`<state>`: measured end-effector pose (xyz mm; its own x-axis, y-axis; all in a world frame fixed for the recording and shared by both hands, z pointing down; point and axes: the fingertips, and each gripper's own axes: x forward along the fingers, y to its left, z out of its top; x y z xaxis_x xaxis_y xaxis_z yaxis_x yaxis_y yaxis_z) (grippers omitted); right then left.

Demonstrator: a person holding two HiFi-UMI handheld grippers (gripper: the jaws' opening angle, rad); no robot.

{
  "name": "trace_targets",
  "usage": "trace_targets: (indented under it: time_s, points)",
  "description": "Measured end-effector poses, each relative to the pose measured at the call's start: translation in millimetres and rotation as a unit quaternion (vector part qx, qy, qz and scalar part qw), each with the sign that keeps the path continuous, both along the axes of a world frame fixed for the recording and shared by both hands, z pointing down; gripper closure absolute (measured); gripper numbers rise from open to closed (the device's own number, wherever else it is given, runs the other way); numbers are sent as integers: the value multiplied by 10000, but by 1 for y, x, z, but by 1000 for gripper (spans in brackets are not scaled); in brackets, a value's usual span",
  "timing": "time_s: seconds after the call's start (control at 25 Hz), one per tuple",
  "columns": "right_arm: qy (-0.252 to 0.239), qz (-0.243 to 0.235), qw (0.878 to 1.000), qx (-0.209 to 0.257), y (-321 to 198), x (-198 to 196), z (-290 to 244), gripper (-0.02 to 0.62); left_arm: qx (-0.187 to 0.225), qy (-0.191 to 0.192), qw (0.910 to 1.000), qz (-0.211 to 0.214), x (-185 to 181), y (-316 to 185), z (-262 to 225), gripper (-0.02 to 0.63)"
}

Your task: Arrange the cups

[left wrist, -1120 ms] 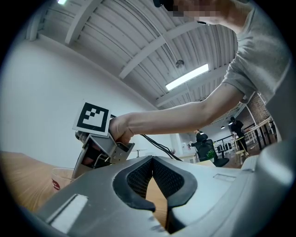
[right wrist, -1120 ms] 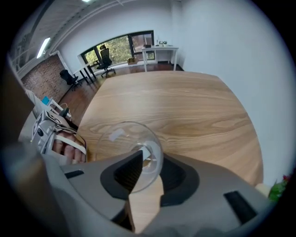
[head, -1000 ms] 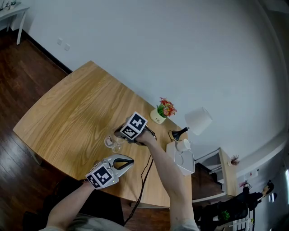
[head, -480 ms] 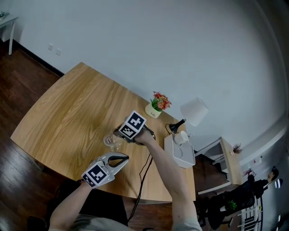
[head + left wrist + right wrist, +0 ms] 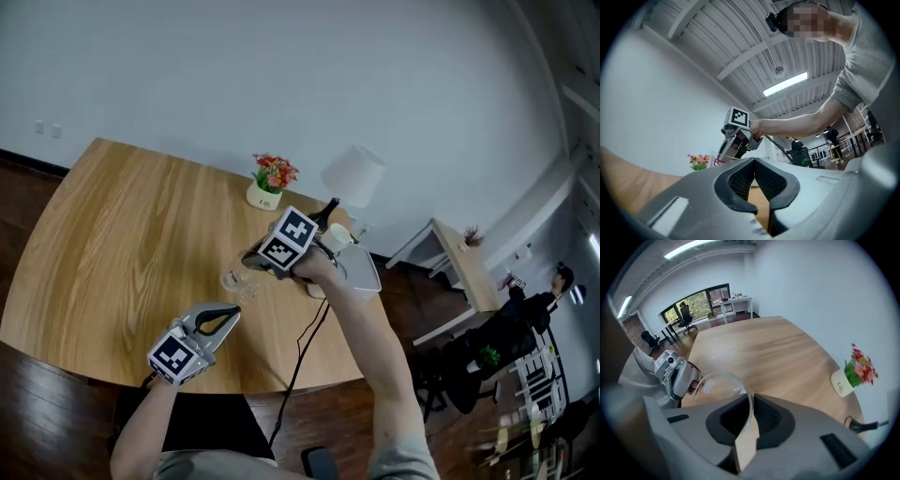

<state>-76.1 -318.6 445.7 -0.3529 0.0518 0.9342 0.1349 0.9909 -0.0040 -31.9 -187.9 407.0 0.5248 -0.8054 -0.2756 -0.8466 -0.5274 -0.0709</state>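
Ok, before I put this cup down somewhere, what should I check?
1. Right gripper shut on the glass cup, clamping its wall at the rim: ok.
2. Cup lifted off the table: cannot tell.
3. Left gripper shut, empty and apart from the cup: ok.
4. Flower pot well apart from the cup: ok.
5. Bare wood to the cup's left in the head view: ok.
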Motion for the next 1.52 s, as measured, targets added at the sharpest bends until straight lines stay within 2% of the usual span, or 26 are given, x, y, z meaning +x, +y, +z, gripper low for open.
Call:
trace_targets:
  time_s: [0.28, 0.48, 0.6, 0.8, 0.92, 1.08, 1.32, 1.52]
  points:
    - [78, 819, 9966, 42, -39, 103, -12, 569, -59, -302, 9954, 905, 87, -56, 1, 604]
    - [53, 1443, 9895, -22, -67, 177, -25, 569, -118, -460, 9871, 1526, 144, -75, 15, 603]
    - [-3, 1853, 9827, -22, -88, 218, -41, 569, -237, -392, 9841, 1716, 159, -83, 24, 599]
    - [-48, 2588, 9659, -21, -136, 270, -57, 569, -222, -146, 9857, 1666, 155, -89, 23, 598]
    - [-35, 2898, 9570, -94, -161, 284, -53, 568, -216, -155, 9847, 1723, 156, -87, 21, 598]
    - [-93, 3086, 9504, -377, -181, 281, -39, 568, -241, -193, 9842, 1743, 155, -87, 22, 598]
    - [84, 3198, 9455, -607, -207, 276, -28, 568, -402, -259, 9829, 1779, 162, -89, 26, 598]
    - [504, 3140, 9453, -728, -216, 272, -14, 568, -536, -314, 9821, 1777, 163, -91, 31, 597]
